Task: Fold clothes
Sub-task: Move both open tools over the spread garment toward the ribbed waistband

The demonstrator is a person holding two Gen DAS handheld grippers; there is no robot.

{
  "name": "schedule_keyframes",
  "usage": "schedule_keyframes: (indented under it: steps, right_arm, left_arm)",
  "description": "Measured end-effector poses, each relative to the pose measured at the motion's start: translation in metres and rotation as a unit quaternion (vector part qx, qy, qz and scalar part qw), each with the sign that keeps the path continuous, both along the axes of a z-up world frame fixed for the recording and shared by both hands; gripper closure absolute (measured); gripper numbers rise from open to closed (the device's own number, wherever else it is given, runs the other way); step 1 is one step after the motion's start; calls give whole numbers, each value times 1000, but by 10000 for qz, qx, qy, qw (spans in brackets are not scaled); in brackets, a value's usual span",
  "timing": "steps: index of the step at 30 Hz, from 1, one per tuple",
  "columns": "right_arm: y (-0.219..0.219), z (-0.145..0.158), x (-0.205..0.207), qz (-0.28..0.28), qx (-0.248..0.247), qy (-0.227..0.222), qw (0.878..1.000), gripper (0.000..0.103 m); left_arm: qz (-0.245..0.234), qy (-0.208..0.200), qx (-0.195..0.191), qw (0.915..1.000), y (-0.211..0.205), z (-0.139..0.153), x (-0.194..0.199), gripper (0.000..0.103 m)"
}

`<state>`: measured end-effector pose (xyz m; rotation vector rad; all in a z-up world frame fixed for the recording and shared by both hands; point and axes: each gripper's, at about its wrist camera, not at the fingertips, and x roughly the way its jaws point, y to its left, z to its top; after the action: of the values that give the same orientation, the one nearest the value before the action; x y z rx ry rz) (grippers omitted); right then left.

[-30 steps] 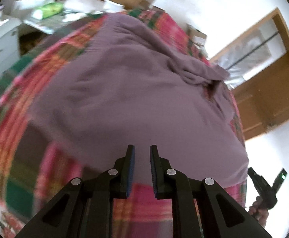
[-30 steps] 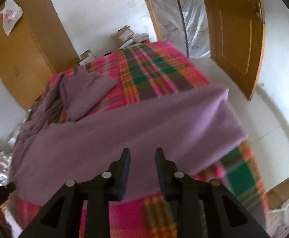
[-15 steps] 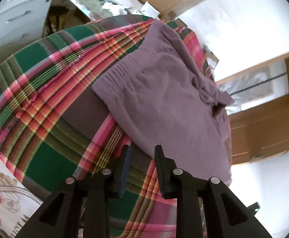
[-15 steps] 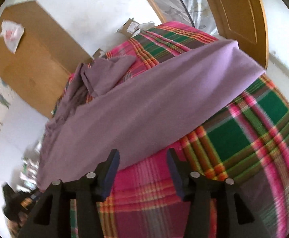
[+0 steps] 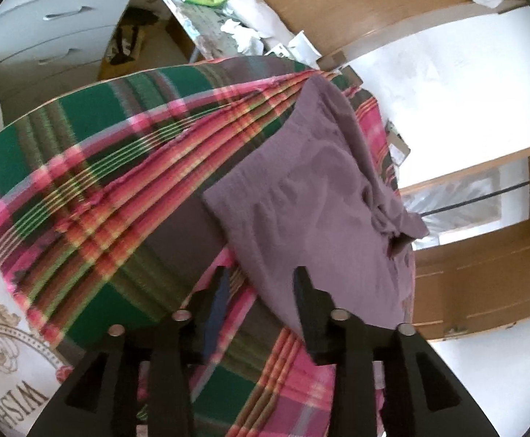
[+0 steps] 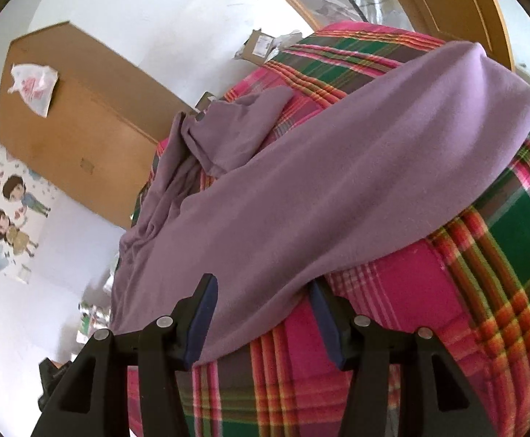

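A purple garment lies spread on a plaid bed cover. In the left wrist view my left gripper is open, with the garment's near hem edge just ahead of its fingertips and nothing between them. In the right wrist view the same purple garment stretches across the bed, a bunched sleeve or collar part at its far end. My right gripper is open, its fingers straddling the near edge of the cloth without closing on it.
White drawers and a cluttered table stand beyond the bed on the left. A wooden wardrobe and a wooden door flank the room. Cardboard boxes sit by the far bed edge.
Both grippers opened wider and dropped down toward the near edge of the garment; a second ago their fingers stood close together above the cloth.
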<state>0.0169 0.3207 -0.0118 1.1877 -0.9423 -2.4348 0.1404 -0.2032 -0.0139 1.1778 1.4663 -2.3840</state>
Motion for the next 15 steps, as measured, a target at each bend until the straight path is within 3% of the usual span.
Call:
schedule_keyframes:
  steps: [5,10,13,15]
  right_arm:
    - [-4,-2,-1,-120,-34,-40,9999,57]
    - [0,-4,-4,-269,24,-122,9996,76]
    - [1,-9,-8,-375,77,-231,9990,92]
    - [3,-10,-7,-383,59,-242,9990,93]
  left_arm:
    - [-74,-32,15,10000,-5,2,-11,62]
    - [265,70,530,9982,-15,-6,-13,62]
    - [334,109,518,9980,-15,-5,-14,65]
    - [332,109,465,9983,-14,-4,-15,67]
